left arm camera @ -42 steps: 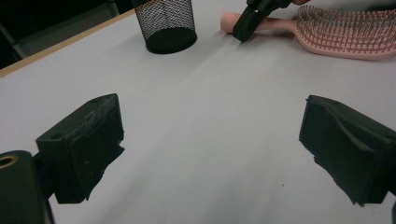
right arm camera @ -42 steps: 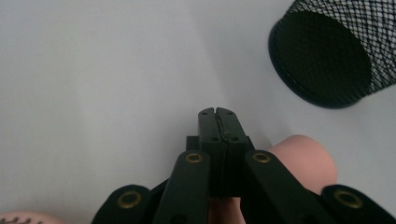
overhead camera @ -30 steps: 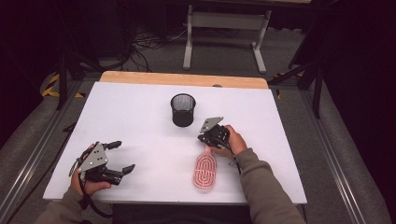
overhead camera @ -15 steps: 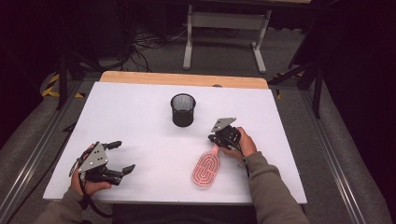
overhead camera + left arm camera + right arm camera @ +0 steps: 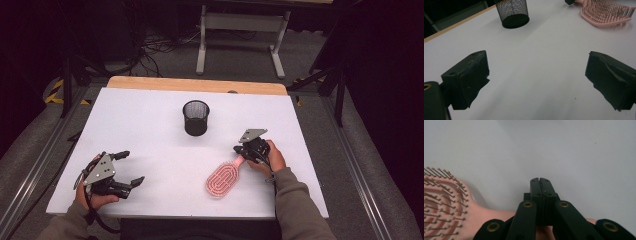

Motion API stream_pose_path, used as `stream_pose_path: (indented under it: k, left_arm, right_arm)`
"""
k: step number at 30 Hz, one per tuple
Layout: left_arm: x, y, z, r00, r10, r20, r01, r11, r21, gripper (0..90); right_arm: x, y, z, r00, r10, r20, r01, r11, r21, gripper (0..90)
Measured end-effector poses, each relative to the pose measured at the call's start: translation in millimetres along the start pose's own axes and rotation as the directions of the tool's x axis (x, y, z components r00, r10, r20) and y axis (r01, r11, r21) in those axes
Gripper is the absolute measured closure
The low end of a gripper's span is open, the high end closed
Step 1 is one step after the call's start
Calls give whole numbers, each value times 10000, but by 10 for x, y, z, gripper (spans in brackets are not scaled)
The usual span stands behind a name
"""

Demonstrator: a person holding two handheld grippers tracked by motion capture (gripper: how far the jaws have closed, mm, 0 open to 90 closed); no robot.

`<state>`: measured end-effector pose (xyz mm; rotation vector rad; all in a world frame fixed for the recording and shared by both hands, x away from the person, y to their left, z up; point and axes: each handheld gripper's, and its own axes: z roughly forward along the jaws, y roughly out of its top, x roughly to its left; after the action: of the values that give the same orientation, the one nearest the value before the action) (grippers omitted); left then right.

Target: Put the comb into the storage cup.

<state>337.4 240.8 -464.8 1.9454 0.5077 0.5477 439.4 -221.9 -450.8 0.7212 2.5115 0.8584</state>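
Observation:
A pink hairbrush (image 5: 223,179) lies bristles up on the white table (image 5: 145,125), at the front right, its handle slanting up to my right gripper (image 5: 237,149). In the right gripper view that gripper (image 5: 540,181) has its jaws shut pad to pad, nothing between the tips. The hairbrush's (image 5: 441,205) handle runs under the linkage behind them; whether it is clamped there I cannot tell. My left gripper (image 5: 131,167) rests at the front left, held by a hand. Its jaws (image 5: 539,75) stand wide open over bare table, with the hairbrush (image 5: 606,12) far off.
A black mesh cup (image 5: 195,117) stands upright at the table's middle back, also ahead in the left gripper view as the mesh cup (image 5: 512,12). A wooden strip (image 5: 200,85) edges the far side. Metal stand legs (image 5: 202,45) rise on the floor beyond.
My right gripper has moved to the right, and the hairbrush's handle end went with it, so the brush swung from nearly straight to slanted. The left gripper has stayed still.

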Motion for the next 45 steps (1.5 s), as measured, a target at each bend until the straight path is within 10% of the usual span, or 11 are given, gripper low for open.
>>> stream_pose_path:
  k: [29, 45]
  left_arm:
    - [-9, 10, -2, 10000, 47, 46, -47, 10000, -11, 60]
    - [-17, 14, 1, 10000, 59, 75, -59, 10000, 27, 59]
  right_arm:
    - [79, -432, -517, 9982, 592, -68, -593, 9982, -14, 900]
    - [289, -578, -574, 9978, 122, -647, -95, 9991, 415, 900]
